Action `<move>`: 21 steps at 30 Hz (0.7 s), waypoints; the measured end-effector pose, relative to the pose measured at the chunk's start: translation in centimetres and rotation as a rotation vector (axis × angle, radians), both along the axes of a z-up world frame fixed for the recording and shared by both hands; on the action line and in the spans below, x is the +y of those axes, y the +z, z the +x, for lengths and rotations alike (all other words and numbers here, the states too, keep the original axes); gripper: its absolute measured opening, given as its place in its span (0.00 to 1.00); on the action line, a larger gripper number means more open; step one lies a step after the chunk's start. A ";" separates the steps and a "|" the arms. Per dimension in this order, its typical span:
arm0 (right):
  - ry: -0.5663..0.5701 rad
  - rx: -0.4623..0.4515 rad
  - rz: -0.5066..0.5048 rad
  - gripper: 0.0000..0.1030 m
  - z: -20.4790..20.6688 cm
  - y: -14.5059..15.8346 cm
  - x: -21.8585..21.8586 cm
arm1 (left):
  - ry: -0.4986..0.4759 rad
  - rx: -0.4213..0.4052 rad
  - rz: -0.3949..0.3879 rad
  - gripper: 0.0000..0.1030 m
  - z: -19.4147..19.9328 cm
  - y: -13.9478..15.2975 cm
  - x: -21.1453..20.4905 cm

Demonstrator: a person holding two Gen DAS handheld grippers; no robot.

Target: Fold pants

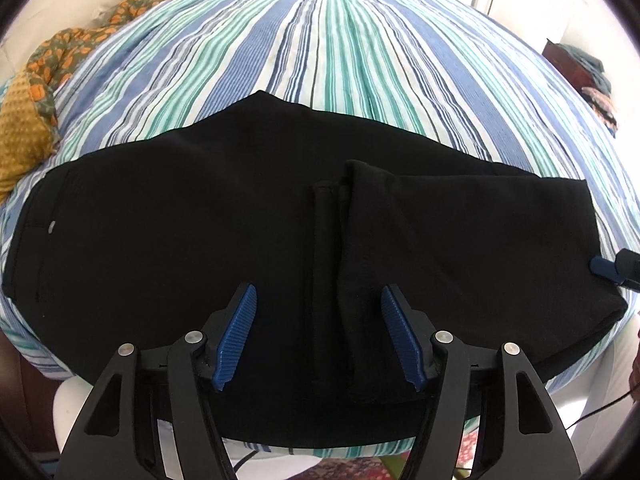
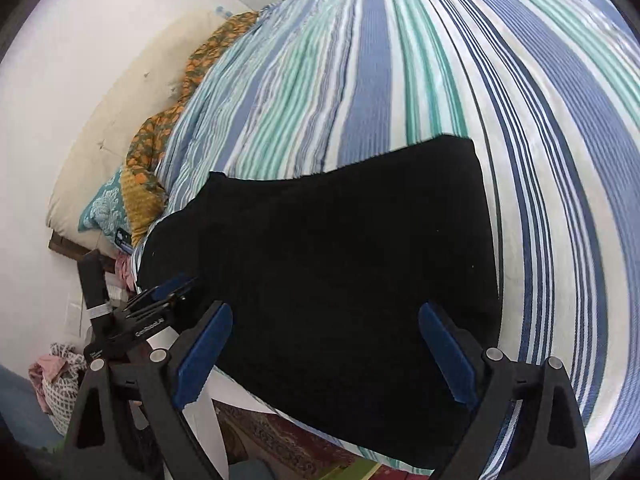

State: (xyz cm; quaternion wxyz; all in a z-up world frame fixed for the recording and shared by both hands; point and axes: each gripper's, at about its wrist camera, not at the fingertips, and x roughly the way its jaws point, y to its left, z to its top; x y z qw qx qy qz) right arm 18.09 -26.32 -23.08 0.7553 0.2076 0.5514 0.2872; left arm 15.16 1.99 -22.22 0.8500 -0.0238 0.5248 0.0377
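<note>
Nearest, the left tool (image 1: 316, 304) hangs with its ribbed blue pads (image 1: 236, 336) spread wide and nothing between them, black hinged arms with silver rivets behind. The right tool (image 2: 325, 322) is likewise spread apart and empty, its smooth-looking blue pads (image 2: 448, 356) poised over dark cloth. Beneath both lie the black pants (image 1: 200, 220), a matte, soft fabric spread flat along the near edge of the bed (image 1: 360, 40); a folded-over leg forms a raised ridge with a stitched hem just in front of the left tool, and a small grey button (image 1: 51, 227) shows at the far left end. The right edge of the pants is cut straight and lies beside the right tool's tip. The bedsheet (image 2: 360, 80) is ribbed cotton in blue, teal, navy and white stripes running away to the far side. Along the left of the bed lies a crumpled orange-and-green floral quilt (image 1: 80, 40) and a mustard dotted pillow (image 1: 20, 140). Below the near edge a red patterned rug (image 2: 280, 440) shows on the floor.
</note>
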 end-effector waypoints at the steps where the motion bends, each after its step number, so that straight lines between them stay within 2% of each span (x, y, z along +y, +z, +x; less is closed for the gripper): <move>1: -0.011 -0.016 0.019 0.91 -0.1 -0.1 -0.3 | -0.004 0.001 0.001 0.66 0.0 -0.2 0.0; 9: -0.022 -0.016 0.048 0.91 -0.2 1.5 -1.7 | 0.002 0.001 -0.026 0.70 0.3 -0.8 0.1; 13: -0.029 -0.106 0.065 0.91 -0.7 4.4 -2.6 | -0.003 -0.004 -0.028 0.73 0.3 -1.1 0.1; 16: 0.031 -0.201 0.094 0.91 -1.2 6.0 -2.3 | -0.002 -0.007 -0.033 0.74 0.5 -1.2 0.1; 17: 0.067 -0.204 0.113 0.91 -1.3 5.8 -2.0 | -0.002 -0.009 -0.034 0.75 0.5 -1.2 0.1; 20: 0.124 -0.128 0.133 0.91 -1.1 2.9 -0.8 | -0.009 -0.021 -0.033 0.77 0.5 -1.5 0.1; 21: 0.124 -0.056 0.087 0.90 -0.8 1.1 -0.6 | -0.013 -0.022 -0.033 0.77 0.5 -1.5 0.1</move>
